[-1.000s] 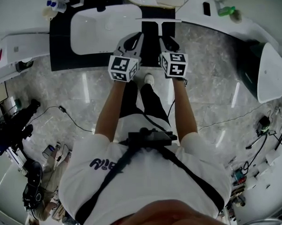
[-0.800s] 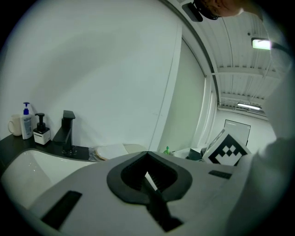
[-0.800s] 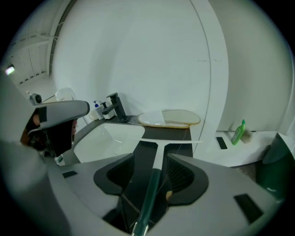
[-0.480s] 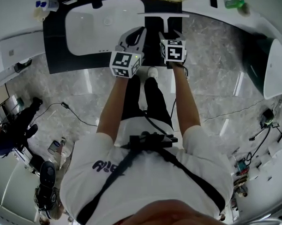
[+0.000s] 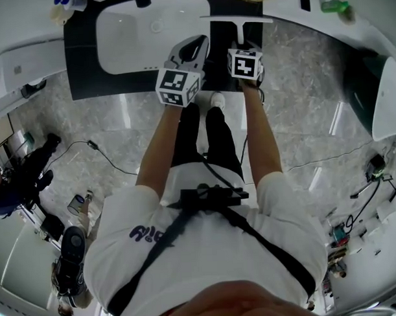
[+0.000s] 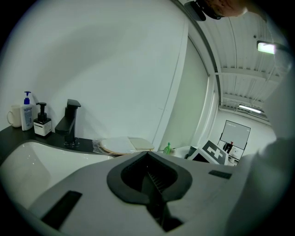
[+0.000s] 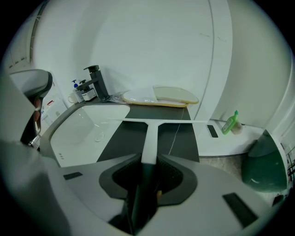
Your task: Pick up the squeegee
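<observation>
The white squeegee [image 5: 236, 20] lies on the black counter [image 5: 81, 74] to the right of the sink, blade [image 7: 156, 121] at the far end and handle [image 7: 150, 143] pointing toward me. My right gripper [image 7: 148, 160] points steeply down over the handle. Its jaws are closing and the handle runs in between them, with the pads against it. In the head view my right gripper [image 5: 241, 47] covers the handle's near end. My left gripper [image 5: 194, 47] hovers just left of it above the sink's right edge. Its jaws meet at the tip [image 6: 147, 155] with nothing between them.
A white basin [image 5: 126, 43] with a black faucet [image 6: 69, 122] fills the counter's left. Soap bottles [image 6: 27, 110] and a mug stand beyond it. Flat cream plates [image 7: 161, 96] lie at the back. A green bottle [image 7: 230, 122] and a dark green bin [image 7: 262, 166] are on the right.
Both grippers have moved forward and down toward the counter. The right one now sits over the squeegee's handle, its jaws around it.
</observation>
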A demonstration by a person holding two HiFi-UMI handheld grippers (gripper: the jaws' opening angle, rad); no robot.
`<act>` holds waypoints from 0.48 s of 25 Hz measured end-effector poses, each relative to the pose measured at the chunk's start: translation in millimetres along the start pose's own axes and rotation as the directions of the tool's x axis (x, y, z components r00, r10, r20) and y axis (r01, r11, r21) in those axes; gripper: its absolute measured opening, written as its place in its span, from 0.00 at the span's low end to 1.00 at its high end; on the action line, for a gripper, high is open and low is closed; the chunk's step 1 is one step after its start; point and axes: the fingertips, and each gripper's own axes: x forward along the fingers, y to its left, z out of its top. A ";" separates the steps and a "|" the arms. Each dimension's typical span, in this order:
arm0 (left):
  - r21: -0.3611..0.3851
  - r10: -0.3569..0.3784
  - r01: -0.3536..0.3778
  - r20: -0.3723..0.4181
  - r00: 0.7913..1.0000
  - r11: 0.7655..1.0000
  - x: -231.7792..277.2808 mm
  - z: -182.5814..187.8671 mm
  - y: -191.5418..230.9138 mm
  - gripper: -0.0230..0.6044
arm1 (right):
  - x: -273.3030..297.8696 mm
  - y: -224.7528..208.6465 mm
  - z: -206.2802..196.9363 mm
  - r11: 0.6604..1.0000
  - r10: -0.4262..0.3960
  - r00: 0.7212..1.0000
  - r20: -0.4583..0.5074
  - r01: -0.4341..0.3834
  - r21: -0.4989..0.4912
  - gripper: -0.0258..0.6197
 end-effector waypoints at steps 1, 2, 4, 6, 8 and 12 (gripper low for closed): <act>0.000 0.001 -0.001 -0.005 1.000 1.000 -1.4 -0.2 1.3 0.05 | -0.7 0.6 1.2 1.000 -0.005 1.000 0.004 0.005 0.010 0.21; -0.001 0.003 -0.003 -0.010 1.000 1.000 -2.8 -0.3 2.6 0.05 | -0.9 0.7 1.1 1.000 -0.007 1.000 0.006 0.007 0.021 0.20; -0.007 0.009 -0.009 -0.012 1.000 1.000 -6.1 1.3 5.1 0.05 | -2.7 1.2 0.8 0.999 -0.009 1.000 0.013 0.008 0.031 0.20; -0.018 0.018 -0.018 -0.008 1.000 1.000 -10.3 5.9 7.9 0.05 | -8.0 2.9 1.1 0.999 -0.010 1.000 0.020 0.009 0.036 0.20; -0.025 0.031 -0.031 -0.003 1.000 0.999 -15.1 13.2 10.1 0.05 | -15.4 2.9 -3.0 0.999 -0.019 1.000 0.009 0.019 0.042 0.20; -0.021 0.054 -0.054 0.016 0.998 0.998 -28.6 31.6 9.2 0.05 | -47.3 10.1 15.7 0.998 -0.017 0.997 0.077 0.012 0.068 0.20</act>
